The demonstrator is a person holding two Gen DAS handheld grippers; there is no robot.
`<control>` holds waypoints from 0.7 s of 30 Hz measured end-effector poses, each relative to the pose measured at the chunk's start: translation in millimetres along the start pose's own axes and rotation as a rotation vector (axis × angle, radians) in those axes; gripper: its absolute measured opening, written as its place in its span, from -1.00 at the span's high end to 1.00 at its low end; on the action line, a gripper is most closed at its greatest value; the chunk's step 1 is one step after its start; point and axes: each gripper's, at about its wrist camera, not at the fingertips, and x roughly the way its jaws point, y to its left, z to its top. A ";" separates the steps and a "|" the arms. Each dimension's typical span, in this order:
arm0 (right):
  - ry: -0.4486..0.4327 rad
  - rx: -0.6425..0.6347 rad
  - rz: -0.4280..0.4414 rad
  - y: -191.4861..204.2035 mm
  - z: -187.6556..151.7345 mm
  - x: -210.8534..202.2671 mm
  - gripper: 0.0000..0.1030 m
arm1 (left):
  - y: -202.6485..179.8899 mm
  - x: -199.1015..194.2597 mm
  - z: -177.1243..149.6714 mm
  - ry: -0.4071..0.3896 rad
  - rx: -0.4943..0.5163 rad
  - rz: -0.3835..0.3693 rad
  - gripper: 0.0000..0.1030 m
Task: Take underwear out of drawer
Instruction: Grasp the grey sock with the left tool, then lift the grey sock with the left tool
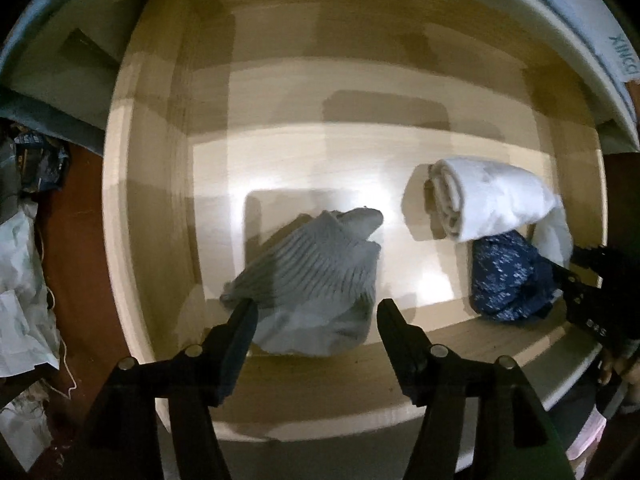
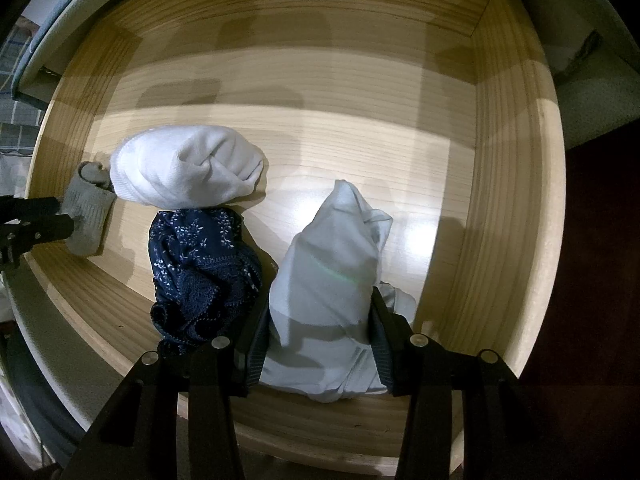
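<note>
The wooden drawer [image 1: 120, 200] [image 2: 516, 200] is seen from straight above. My left gripper [image 1: 316, 304] stands open over a grey ribbed garment [image 1: 316, 272] [image 2: 86, 208] that lies on the drawer floor between its wide-apart fingers. My right gripper [image 2: 320, 304] is shut on a pale bluish-white garment [image 2: 336, 248], which stands bunched up between the pads. Next to it lies navy patterned lace underwear [image 2: 200, 256] [image 1: 508, 276], with a rolled white cloth [image 2: 188, 168] [image 1: 492, 200] behind it. The right gripper's side shows at the edge of the left wrist view.
A white cabinet edge [image 1: 560, 20] curves above the drawer's back wall. Crumpled bags and paper [image 1: 24, 260] lie on the reddish-brown floor to the left. Bare wood fills the back half of the drawer. A hand [image 1: 612, 364] shows at the right.
</note>
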 end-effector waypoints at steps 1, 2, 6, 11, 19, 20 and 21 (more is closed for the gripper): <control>0.000 0.000 0.000 0.0 -0.1 -0.1 0.18 | -1.5 2.0 1.2 0.004 0.007 0.012 -0.27; 0.000 0.001 0.000 0.1 -0.3 -0.3 0.18 | -5.0 3.1 1.4 0.006 0.014 0.020 -0.32; 0.000 0.001 0.000 0.2 -0.5 -0.7 0.18 | -10.7 6.8 14.0 0.019 0.050 0.054 -0.40; 0.000 0.002 0.000 0.4 -0.8 -1.1 0.18 | -13.0 16.2 24.2 0.036 0.064 0.109 -0.44; 0.000 0.002 0.000 0.6 -0.9 -1.7 0.18 | -13.6 24.5 33.1 0.030 0.046 0.145 -0.43; 0.000 0.002 0.000 0.6 -1.0 -1.8 0.18 | -10.8 22.6 32.5 0.023 0.046 0.138 -0.42; 0.000 0.002 0.000 0.7 -0.8 -1.8 0.18 | -5.7 21.8 31.0 0.017 0.049 0.134 -0.35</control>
